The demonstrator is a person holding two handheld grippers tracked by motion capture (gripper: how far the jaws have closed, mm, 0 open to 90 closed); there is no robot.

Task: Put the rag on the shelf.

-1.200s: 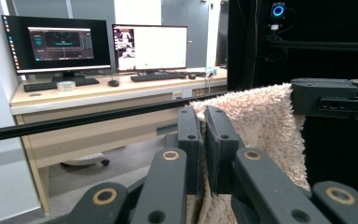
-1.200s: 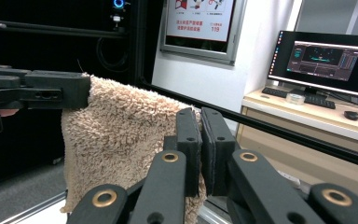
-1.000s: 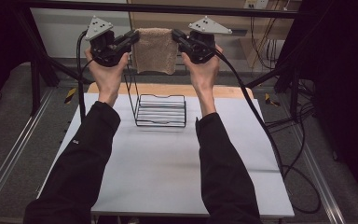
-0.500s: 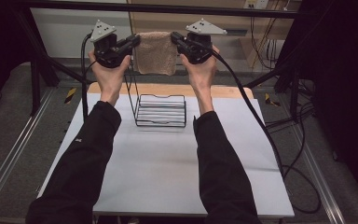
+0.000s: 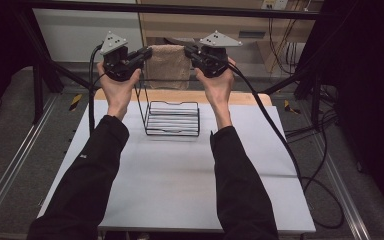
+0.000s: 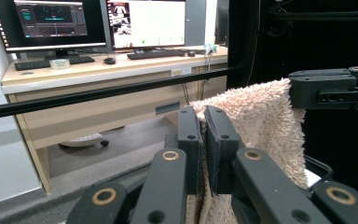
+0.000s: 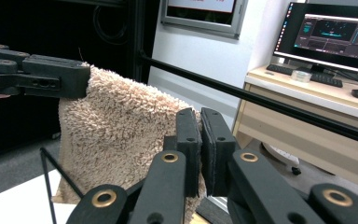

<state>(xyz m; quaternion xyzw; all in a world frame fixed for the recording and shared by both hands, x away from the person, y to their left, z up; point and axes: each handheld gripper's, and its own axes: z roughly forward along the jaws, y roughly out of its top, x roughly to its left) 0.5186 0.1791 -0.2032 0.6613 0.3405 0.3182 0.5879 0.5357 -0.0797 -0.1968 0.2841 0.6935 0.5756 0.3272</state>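
Note:
A beige fluffy towel (image 5: 167, 65) hangs stretched between both grippers, high above the far end of the table. My left gripper (image 5: 144, 52) is shut on the towel's left top corner; its own view has the jaws pinching the towel (image 6: 256, 116) edge. My right gripper (image 5: 189, 51) is shut on the right top corner, with the towel (image 7: 121, 130) hanging to the left of its jaws. A black wire basket (image 5: 172, 119) stands on the white table (image 5: 180, 175) below the towel.
A black frame bar (image 5: 180, 7) crosses above the far edge. A wooden desk (image 6: 98, 74) with monitors and keyboards stands beyond it. Cables (image 5: 280, 130) trail from the right gripper over the table's right side. The near half of the table lies bare.
Both hands, with the towel held between them, have come down a little toward the basket. The grips are unchanged.

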